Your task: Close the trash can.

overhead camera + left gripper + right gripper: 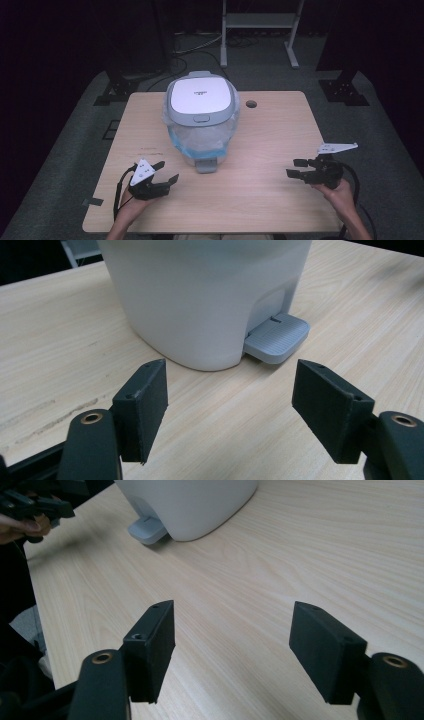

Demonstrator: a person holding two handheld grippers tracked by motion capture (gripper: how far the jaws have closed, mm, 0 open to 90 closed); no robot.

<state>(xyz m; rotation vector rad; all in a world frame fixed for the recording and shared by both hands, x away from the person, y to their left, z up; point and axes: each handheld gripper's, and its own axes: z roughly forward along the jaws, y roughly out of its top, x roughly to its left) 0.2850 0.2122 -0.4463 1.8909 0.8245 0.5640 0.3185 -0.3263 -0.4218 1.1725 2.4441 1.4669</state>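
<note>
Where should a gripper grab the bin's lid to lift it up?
Probably the lid's front lip, coming from the person's side: it juts out above the pedal, and the hinge seems to sit at the back. The bag bunches under the rim there, so pinch only the lip.

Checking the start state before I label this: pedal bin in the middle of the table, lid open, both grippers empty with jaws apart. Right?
Not quite: the lid is shut, lying flat on the pedal bin, as the high view shows. The rest holds: the bin stands mid-table, and the left gripper and right gripper are empty with jaws apart.
</note>
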